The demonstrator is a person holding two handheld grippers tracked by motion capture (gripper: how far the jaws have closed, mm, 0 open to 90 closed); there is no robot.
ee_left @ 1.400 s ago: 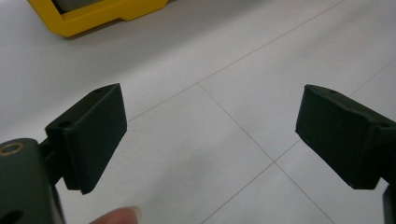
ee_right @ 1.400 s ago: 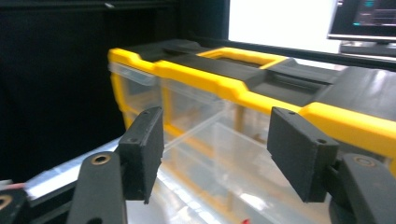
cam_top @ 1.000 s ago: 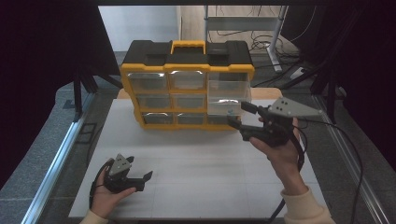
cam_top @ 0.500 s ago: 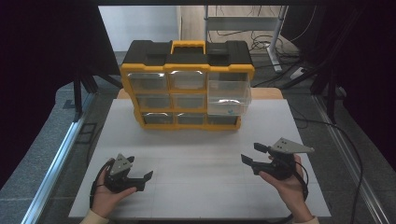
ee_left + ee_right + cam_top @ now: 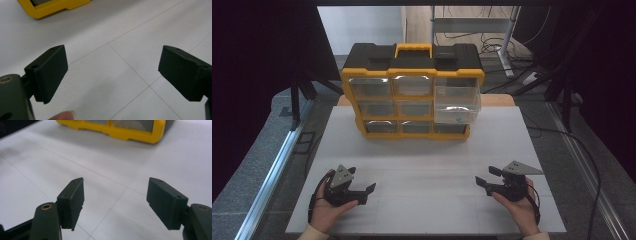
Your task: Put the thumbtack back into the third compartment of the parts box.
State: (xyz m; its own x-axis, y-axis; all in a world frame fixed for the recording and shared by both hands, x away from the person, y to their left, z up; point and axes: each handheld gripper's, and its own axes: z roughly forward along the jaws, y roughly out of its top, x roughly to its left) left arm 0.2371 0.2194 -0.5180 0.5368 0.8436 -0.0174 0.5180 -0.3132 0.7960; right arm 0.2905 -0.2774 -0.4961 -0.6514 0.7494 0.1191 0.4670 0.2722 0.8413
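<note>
Left jaws: the left gripper [image 5: 362, 191] lay low over the worktop [image 5: 427, 165], its jaws spread wide with nothing between them; in the left gripper view [image 5: 112, 75] bare white surface showed through the gap.
Right jaws: the right gripper [image 5: 484, 180] matched it, jaws spread and empty, with plain worktop between them in the right gripper view [image 5: 115, 202].
Under the jaws: seam lines of the white worktop crossed beneath both pairs; nothing lay within reach of either.
Ahead of the jaws: the yellow and black drawer cabinet [image 5: 412, 90] stood well ahead of both grippers, its yellow base edge at the top of each gripper view [image 5: 112, 130].
Task's thing: the pulled-out clear drawer [image 5: 457, 105] sat at the cabinet's right column, well ahead of the right jaws and farther across from the left; it stuck out past its neighbours, with a small bluish item inside, too small to identify.
Step in hand: by my reading, both hands rested at the near edge, between actions, the drawer left open.
Next move: probably the right gripper would need to travel forward to the drawer front, jaws kept spread, and meet it squarely, either to push it home or to reach in; the left could steady the cabinet against sliding.
</note>
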